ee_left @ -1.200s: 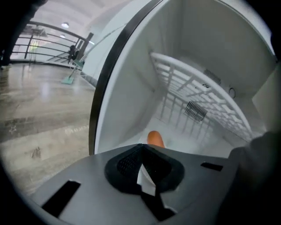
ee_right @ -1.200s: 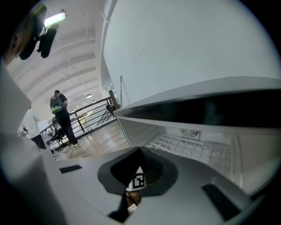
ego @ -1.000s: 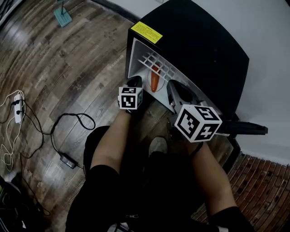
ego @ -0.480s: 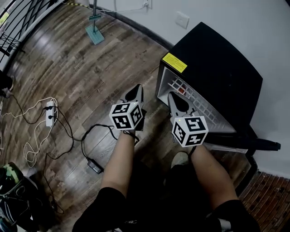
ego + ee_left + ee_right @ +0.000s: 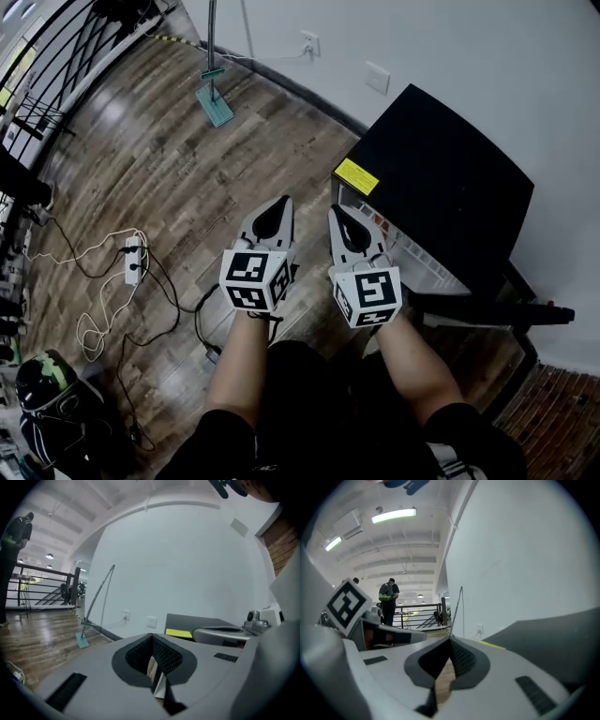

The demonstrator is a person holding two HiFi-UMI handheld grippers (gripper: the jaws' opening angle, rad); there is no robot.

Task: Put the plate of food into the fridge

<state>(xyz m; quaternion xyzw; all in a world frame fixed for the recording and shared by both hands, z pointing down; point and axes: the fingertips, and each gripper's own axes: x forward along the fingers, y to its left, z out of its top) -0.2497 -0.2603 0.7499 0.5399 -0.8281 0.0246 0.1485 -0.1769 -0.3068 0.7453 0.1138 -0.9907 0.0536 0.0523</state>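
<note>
The black mini fridge (image 5: 441, 178) with a yellow label (image 5: 356, 176) stands against the wall, its door (image 5: 492, 309) swung open to the right. A strip of white wire shelf (image 5: 412, 246) shows inside; no plate or food can be seen from here. My left gripper (image 5: 277, 208) and right gripper (image 5: 339, 216) hang side by side over the wooden floor just left of the fridge opening. Both are shut and empty. The left gripper view shows the left gripper (image 5: 153, 637) with jaws together and the fridge (image 5: 201, 620) beyond. The right gripper (image 5: 451, 641) is likewise shut.
A power strip (image 5: 131, 262) with loose cables lies on the floor at left. A mop (image 5: 214, 98) leans by the wall with sockets (image 5: 378, 78). A railing (image 5: 56, 66) runs at top left. A person with a backpack (image 5: 388, 597) stands far off.
Both grippers have drawn back from the fridge opening and come close together. The head view has pulled up and away. The orange food seen inside the fridge earlier is out of sight now.
</note>
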